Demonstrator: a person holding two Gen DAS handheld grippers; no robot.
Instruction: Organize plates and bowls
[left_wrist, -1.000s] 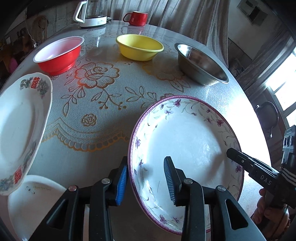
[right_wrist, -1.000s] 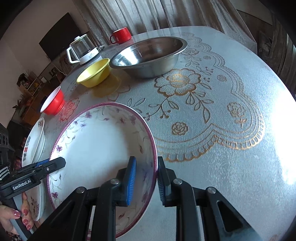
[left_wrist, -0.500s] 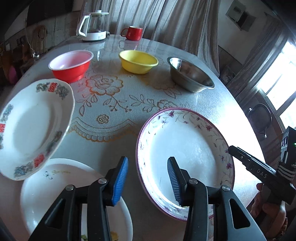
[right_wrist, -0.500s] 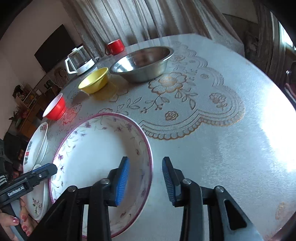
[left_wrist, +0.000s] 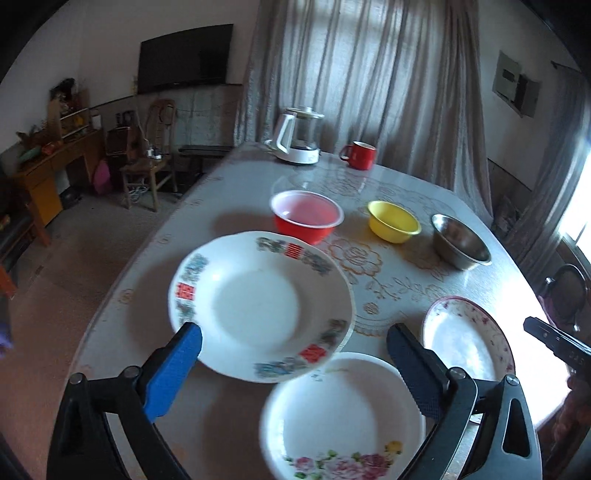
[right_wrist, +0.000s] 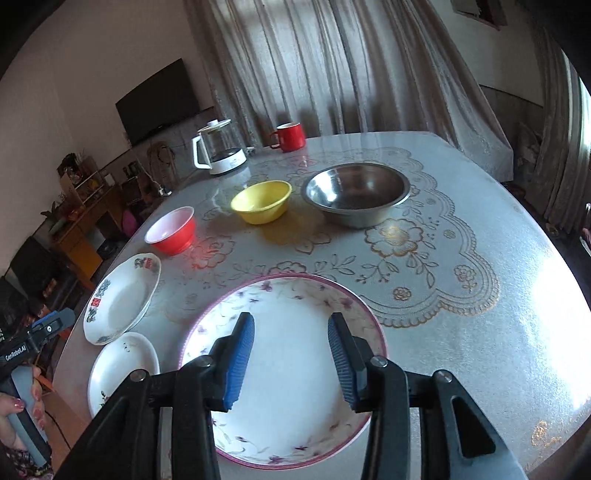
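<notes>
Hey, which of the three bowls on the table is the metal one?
The shiny steel bowl, the widest of the three, sits at the right end of the row. The yellow plastic bowl is in the middle and the red bowl with a white inside on the left.

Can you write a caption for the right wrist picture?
Right gripper opening above the purple-rimmed plate, bowls lined up behind.

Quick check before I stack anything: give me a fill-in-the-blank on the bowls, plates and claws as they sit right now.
1. Between the red plastic bowl and the steel bowl stands the ____ bowl.
2. The number of plates on the lace-patterned table is ____.
3. The purple-rimmed floral plate lies below the ____ claw, whose jaws are opening with nothing gripped.
4. The red mug stands beside the white ____.

Missing words: yellow; three; right; kettle
</notes>
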